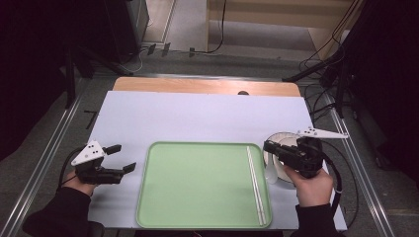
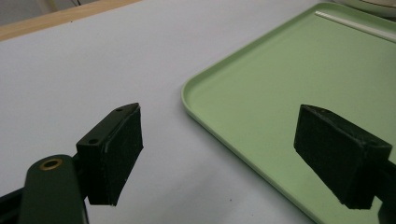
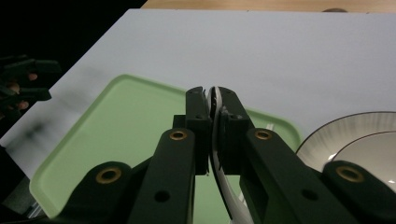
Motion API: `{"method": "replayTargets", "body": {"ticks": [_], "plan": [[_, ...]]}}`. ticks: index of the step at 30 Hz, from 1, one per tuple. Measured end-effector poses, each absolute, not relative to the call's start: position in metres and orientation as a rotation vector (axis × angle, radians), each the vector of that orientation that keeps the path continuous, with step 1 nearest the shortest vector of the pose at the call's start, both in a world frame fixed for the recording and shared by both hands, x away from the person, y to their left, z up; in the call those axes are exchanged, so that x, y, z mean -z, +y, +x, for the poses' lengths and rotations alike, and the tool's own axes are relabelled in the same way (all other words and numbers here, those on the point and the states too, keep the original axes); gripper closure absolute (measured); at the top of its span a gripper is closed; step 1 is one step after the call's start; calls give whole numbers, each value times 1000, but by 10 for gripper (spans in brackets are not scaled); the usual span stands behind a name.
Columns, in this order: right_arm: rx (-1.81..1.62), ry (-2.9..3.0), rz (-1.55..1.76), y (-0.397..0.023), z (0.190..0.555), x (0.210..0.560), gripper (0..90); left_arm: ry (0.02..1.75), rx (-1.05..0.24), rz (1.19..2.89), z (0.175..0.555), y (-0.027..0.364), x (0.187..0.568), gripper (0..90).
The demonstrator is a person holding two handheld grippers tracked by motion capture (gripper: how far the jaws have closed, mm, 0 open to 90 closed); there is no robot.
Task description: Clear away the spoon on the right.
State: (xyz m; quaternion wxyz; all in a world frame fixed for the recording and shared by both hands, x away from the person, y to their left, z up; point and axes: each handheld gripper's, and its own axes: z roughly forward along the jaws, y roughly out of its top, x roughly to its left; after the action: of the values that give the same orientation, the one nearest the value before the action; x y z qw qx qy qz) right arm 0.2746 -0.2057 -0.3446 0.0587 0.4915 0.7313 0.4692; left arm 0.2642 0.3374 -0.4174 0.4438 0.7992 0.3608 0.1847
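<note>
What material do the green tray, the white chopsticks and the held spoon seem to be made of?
The green tray looks like plastic: even matte colour, soft rounded rim. The white chopsticks seem plastic or melamine, plain and smooth. The spoon, clamped in the right gripper, appears glossy white, ceramic or melamine; the look leaves it open.

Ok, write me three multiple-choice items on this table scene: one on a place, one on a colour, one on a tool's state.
1. Where do the chopsticks lie?
A. Along the tray's right side
B. In the bowl
C. On the floor

2. What colour is the tray?
A. Red
B. Light green
C. Black

3. How is the left tool?
A. Shut on a cup
B. Shut on the tray's rim
C. Open, holding nothing

Answers: 1 A, the white pair rests near the tray's right edge; 2 B, its surface is pale green; 3 C, its jaws stand wide apart over the white table.
</note>
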Motion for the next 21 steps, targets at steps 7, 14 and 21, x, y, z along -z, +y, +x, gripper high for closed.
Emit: {"method": "replayTargets", "body": {"ticks": [7,14,21], "plan": [[-1427,2258,1474,-192,266,355,860,892,-456,1980,265,337,418,156],[-1430,2297,1459,-176,259,364,860,892,-455,1984,266,336,418,156],[-1462,2329,1510,-164,256,381,860,889,-454,1983,267,335,418,156]]}}
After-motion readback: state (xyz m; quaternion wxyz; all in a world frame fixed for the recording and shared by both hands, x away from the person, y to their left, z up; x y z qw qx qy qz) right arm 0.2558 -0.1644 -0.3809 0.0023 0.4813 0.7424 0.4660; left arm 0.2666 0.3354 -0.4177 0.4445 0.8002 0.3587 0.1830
